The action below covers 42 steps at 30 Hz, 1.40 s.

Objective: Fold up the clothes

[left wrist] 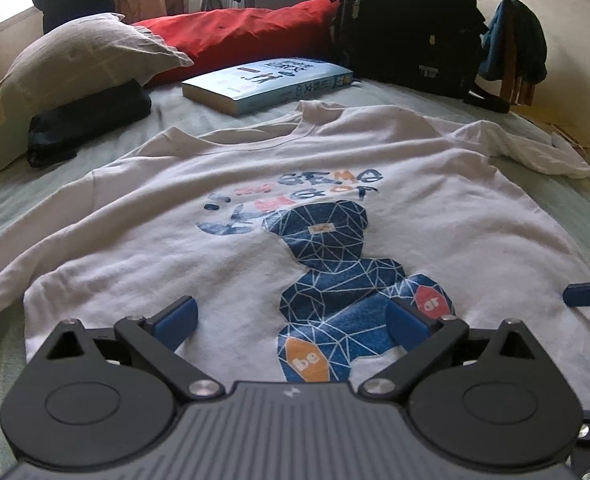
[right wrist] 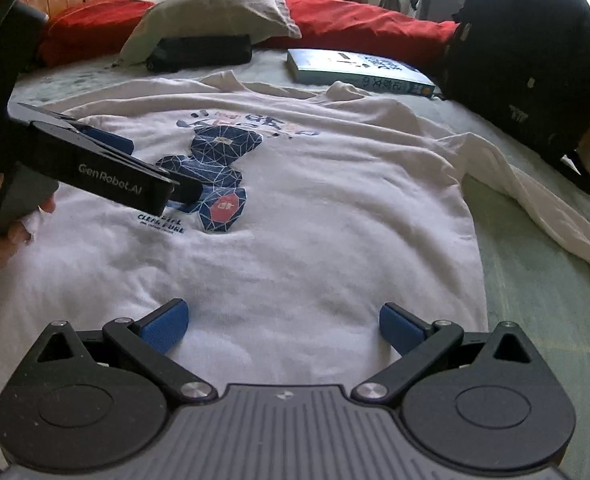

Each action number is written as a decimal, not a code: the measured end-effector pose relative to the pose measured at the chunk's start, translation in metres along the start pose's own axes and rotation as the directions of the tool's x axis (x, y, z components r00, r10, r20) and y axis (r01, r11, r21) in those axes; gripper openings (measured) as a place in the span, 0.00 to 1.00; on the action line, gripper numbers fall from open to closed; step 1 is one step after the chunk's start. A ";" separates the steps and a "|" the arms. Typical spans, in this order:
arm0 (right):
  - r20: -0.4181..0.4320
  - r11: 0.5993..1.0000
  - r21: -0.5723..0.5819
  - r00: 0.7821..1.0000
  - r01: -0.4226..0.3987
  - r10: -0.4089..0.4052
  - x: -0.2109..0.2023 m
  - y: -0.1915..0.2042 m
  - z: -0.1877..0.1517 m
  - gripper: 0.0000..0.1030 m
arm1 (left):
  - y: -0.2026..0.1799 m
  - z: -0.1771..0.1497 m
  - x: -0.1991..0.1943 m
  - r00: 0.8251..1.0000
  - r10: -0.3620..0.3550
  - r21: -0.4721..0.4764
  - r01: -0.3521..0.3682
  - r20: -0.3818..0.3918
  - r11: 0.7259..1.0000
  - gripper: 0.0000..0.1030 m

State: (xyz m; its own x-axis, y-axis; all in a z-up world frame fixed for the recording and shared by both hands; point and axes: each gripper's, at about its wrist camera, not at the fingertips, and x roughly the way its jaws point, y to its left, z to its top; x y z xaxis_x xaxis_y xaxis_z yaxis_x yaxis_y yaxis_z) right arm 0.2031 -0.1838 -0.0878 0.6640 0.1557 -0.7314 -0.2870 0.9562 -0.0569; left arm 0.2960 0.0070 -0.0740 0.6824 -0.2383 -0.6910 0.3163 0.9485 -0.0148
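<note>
From my left wrist view, the white shirt (left wrist: pixel 255 208) lies spread flat, print up, on the bed (left wrist: pixel 11 200), no fold showing; my left gripper (left wrist: pixel 293 320) gapes empty above its hem. Book (left wrist: pixel 271 84) and backpack (left wrist: pixel 411 24) crowd the collar end. From my right wrist view, the right gripper (right wrist: pixel 283 326) is also spread and empty over the hem, one long sleeve (right wrist: pixel 543 196) trails toward the bed's edge, with bare bedding beside it.

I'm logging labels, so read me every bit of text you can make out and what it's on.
"GenRobot.AI": side of the left claw.
"be" and "ar": orange and red patches on the white shirt bear print.
Coloured shirt lettering: upside down, unreadable.
Book cover and spine: too blurred.
</note>
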 end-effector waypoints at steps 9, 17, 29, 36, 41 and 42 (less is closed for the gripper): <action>-0.086 0.999 0.044 0.996 -0.020 0.024 -0.029 -0.015 -0.022 1.00 | -0.007 0.000 -0.017 0.999 -0.023 0.021 0.023 0.027 1.000 0.97; -0.004 0.997 -0.072 1.000 -0.004 0.004 -0.020 -0.014 0.060 1.00 | 0.012 0.000 -0.070 0.991 0.000 0.002 0.000 0.135 1.000 0.97; -0.115 0.996 0.055 0.990 -0.071 0.076 0.128 -0.025 0.133 1.00 | 0.041 0.000 -0.053 0.990 0.002 -0.098 0.011 0.139 0.995 0.97; -0.078 0.992 0.027 0.989 -0.122 0.124 0.109 -0.047 0.139 1.00 | 0.023 -0.003 -0.042 0.994 -0.008 -0.037 0.012 0.112 0.999 0.97; 0.002 0.994 0.067 0.996 -0.086 0.086 0.075 -0.098 0.141 1.00 | 0.017 -0.003 -0.044 0.990 -0.037 -0.018 0.039 0.133 0.999 0.97; 0.007 0.994 0.071 0.997 -0.083 0.083 0.077 -0.105 0.143 1.00 | 0.016 -0.003 -0.043 0.991 -0.033 -0.014 0.035 0.133 0.999 0.97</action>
State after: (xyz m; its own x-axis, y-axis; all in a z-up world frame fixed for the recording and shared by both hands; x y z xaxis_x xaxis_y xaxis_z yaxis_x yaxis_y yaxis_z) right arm 0.3831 -0.2363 -0.0407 0.6425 0.2364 -0.7289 -0.2913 0.9552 0.0530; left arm 0.2692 0.0330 -0.0466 0.7530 -0.2952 -0.5881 0.3307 0.9424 -0.0496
